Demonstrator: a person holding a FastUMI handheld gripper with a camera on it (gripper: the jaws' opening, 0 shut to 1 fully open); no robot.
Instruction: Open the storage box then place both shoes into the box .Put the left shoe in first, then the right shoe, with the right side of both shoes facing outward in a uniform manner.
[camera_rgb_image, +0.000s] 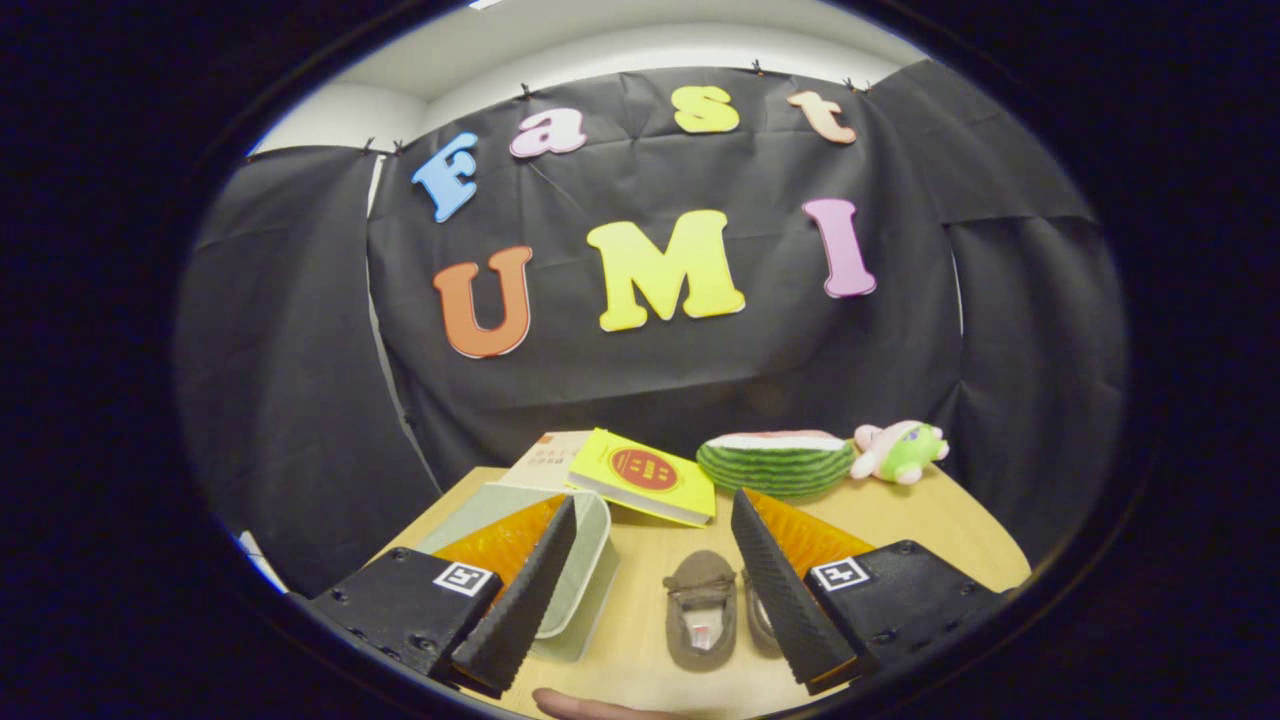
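- While it hangs above the table (900, 520), the gripper (652, 585) has its two fingers spread wide apart, and they pinch nothing.
- Between the fingers, lower on the table, lies one brown shoe (701, 622) with its opening turned up.
- A second shoe (758, 625) lies just beside it, and the right finger hides most of it.
- Under the left finger stands the box (580, 590), pale green, with its lid closed; the finger covers part of it, and I cannot tell if they touch.
- At the near edge of the table a fingertip (570, 705) of a person shows, lying flat.
- Beyond the fingers a yellow book (645, 475) rests with one corner over the far end of the box, and a pale booklet (548, 460) lies behind it.
- Further back, near the far edge, stands a watermelon slice (775, 463), and just beside it a plush toy (898, 452) in pink and green.
- Round and made of light wood, the table stands before a wall of black cloth (300, 400), and above the cloth a white ceiling (600, 50) is visible.
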